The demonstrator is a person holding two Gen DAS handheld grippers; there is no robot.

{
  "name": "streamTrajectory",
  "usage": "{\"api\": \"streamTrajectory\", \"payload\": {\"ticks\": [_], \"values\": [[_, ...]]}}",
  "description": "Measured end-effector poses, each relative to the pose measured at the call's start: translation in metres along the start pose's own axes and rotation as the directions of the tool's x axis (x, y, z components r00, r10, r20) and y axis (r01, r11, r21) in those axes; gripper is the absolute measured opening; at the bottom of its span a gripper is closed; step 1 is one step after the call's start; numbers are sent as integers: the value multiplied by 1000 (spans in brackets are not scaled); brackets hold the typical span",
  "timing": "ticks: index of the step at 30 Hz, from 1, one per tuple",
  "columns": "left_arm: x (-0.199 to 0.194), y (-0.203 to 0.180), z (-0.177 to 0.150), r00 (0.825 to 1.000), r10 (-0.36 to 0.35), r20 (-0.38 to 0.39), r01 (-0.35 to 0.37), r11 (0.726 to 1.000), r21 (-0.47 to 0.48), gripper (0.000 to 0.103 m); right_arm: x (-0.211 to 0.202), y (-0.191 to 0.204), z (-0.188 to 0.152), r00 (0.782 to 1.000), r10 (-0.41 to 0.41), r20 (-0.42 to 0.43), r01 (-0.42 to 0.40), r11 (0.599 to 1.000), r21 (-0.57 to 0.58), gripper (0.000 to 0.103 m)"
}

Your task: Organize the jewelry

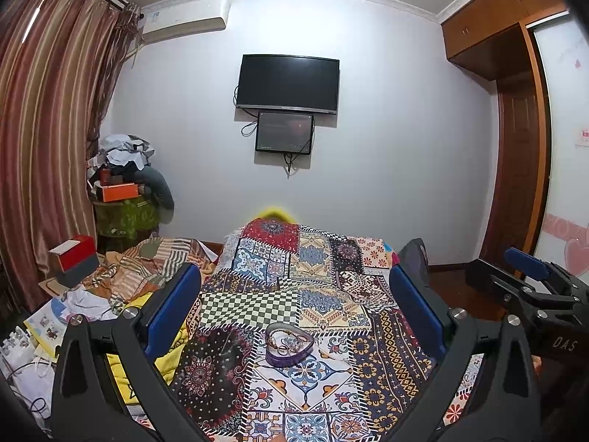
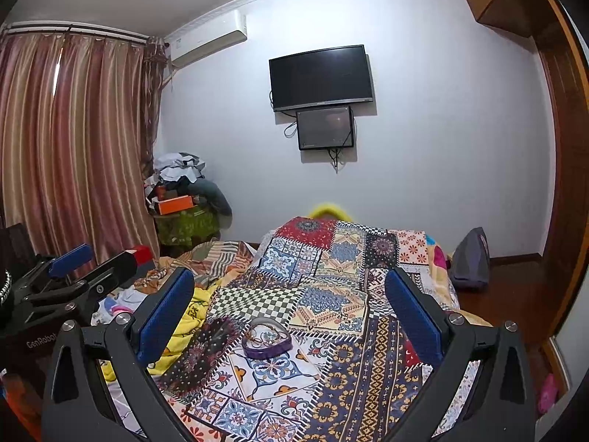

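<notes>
A purple heart-shaped box (image 1: 289, 346) with several pieces of jewelry tangled inside sits on the patterned patchwork cloth (image 1: 324, 309) over the bed. It also shows in the right wrist view (image 2: 267, 338). My left gripper (image 1: 294, 302) is open and empty, held above and short of the box. My right gripper (image 2: 291, 304) is open and empty too, at about the same height. Each gripper shows at the edge of the other's view: the right one (image 1: 530, 280) and the left one (image 2: 73, 269).
Crumpled bedding, papers and a red-and-black box (image 1: 75, 259) lie left of the cloth. A cluttered stand (image 1: 125, 199) with an orange box is by the curtain. A grey bag (image 2: 473, 259) leans at the bed's right. A TV (image 1: 289, 84) hangs on the far wall.
</notes>
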State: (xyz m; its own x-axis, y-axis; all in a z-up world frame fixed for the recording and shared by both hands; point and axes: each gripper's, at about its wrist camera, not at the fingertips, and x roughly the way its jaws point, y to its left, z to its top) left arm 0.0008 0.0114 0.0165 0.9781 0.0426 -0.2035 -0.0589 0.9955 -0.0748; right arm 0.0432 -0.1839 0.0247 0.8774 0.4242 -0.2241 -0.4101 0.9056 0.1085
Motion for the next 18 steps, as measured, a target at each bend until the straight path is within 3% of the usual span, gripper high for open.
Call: {"api": "streamTrajectory", "payload": {"ticks": [18], "values": [[3, -4, -2, 1000, -15, -11, 15, 1000, 16, 103, 6, -5, -2, 1000, 3, -19, -3, 1000, 13, 103]]}}
